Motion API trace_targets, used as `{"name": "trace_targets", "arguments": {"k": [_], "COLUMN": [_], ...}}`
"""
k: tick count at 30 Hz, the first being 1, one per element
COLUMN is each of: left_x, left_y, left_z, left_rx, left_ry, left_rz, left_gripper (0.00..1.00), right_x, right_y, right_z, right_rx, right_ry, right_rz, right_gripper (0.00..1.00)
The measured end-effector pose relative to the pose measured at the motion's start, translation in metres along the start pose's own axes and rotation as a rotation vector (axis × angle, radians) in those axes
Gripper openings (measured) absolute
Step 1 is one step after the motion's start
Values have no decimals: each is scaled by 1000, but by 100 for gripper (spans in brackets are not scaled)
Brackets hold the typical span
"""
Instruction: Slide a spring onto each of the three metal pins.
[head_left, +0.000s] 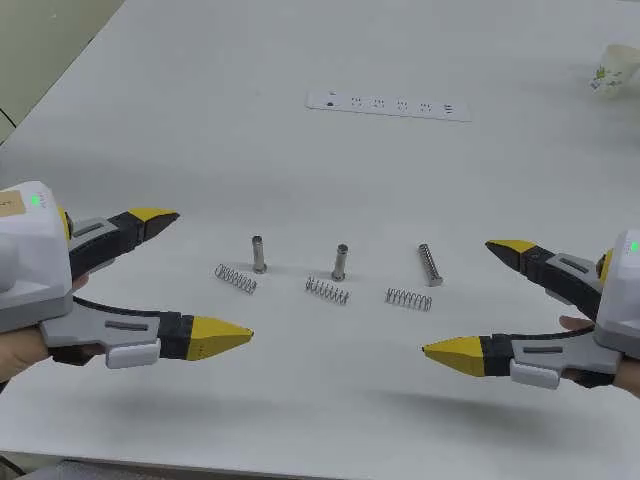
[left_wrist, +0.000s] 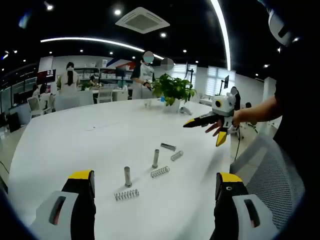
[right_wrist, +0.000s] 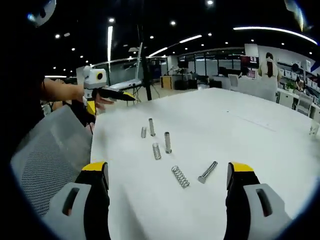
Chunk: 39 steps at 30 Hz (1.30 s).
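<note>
Nothing is fitted yet: left gripper (head_left: 212, 273) and right gripper (head_left: 456, 297) are held, jaws apart, flanking springs (head_left: 327, 291) and pins (head_left: 340, 262) (one pin (head_left: 430, 265) lies flat); a spring must be grasped first.

We see a plain white table (head_left: 120, 120). The left gripper (head_left: 215, 273) and the right gripper (head_left: 455, 297) share one colour scheme: bright yellow fingertips (head_left: 222, 333), black jaws with grey inserts, and a white body with a small green light (head_left: 36, 200). The three pins (head_left: 340, 262) are dull grey metal. The three springs (head_left: 327, 291) are a paler silver, ribbed by their coils. The power strip (head_left: 388, 104) is white with grey sockets. A crumpled thing (head_left: 615, 68) is white with green marks; we cannot tell what it is. In the left gripper view the plant (left_wrist: 172, 87) has green leaves, the chair (left_wrist: 270, 175) is grey mesh, and the ceiling (left_wrist: 75, 20) is black with white lamps.
</note>
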<state>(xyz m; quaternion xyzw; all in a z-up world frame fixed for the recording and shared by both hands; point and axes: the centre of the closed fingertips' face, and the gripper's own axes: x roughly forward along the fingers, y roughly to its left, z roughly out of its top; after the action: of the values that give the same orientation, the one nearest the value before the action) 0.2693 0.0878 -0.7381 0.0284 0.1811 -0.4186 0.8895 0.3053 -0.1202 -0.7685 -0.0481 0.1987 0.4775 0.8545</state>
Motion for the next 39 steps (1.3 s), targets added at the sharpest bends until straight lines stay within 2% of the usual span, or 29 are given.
{"name": "trace_targets", "arguments": {"k": [3, 8, 13, 21, 31, 39], "left_x": [0, -1, -3, -1, 1, 3], "left_y": [0, 3, 6, 6, 6, 6], "left_z": [1, -1, 1, -2, 0, -1], "left_rx": [-2, -6, -12, -18, -17, -19], "left_ry": [-4, 1, -13, -6, -9, -6], "left_rz": [1, 9, 16, 18, 14, 9], "left_gripper": [98, 98, 98, 98, 98, 98], "right_x": [4, 5, 4, -1, -4, -5], "right_y": [-4, 1, 2, 5, 8, 9], "right_z": [0, 9, 7, 3, 2, 1], "right_rx": [10, -8, -18, -11, -13, -11], "right_ry": [16, -1, 10, 20, 10, 10], "right_rz": [-5, 9, 17, 26, 30, 34], "right_gripper": [95, 94, 94, 94, 99, 99]}}
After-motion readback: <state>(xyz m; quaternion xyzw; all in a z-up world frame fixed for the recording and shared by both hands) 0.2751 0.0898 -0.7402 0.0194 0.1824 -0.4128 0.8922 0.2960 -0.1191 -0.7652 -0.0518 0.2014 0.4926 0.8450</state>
